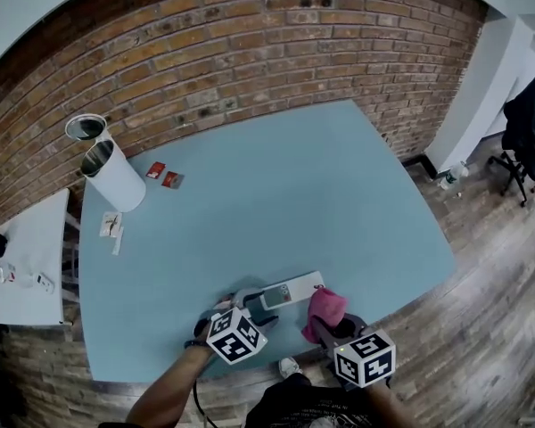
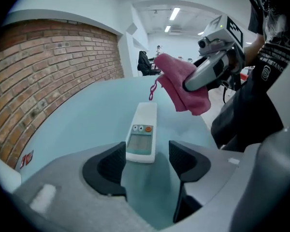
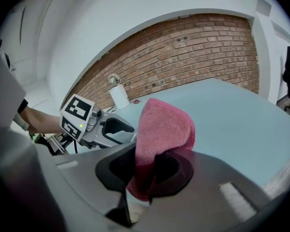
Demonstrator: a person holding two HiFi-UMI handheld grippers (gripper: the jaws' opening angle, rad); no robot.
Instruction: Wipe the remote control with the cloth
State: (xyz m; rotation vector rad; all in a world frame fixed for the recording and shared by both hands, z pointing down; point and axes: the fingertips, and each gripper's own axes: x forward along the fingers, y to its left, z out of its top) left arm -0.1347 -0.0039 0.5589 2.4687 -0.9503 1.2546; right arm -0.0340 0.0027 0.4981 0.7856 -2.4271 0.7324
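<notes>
A white remote control [image 1: 288, 291] [image 2: 142, 132] with a small screen and an orange button lies flat on the blue table [image 1: 276, 203] near its front edge. My left gripper [image 1: 250, 308] [image 2: 146, 162] stands open just behind the remote's near end, its pads apart on either side and not touching it. My right gripper [image 1: 332, 326] [image 3: 145, 170] is shut on a folded pink cloth [image 1: 324, 310] [image 3: 162, 132] [image 2: 181, 83], which hangs in the air just right of the remote.
At the table's far left stand a white cylinder [image 1: 114, 178] with a lid [image 1: 86, 127] beside it, two red packets [image 1: 163, 175] and small papers [image 1: 111, 226]. A white side table [image 1: 31, 257] sits left. A brick wall [image 1: 250, 43] runs behind. An office chair [image 1: 526, 132] stands far right.
</notes>
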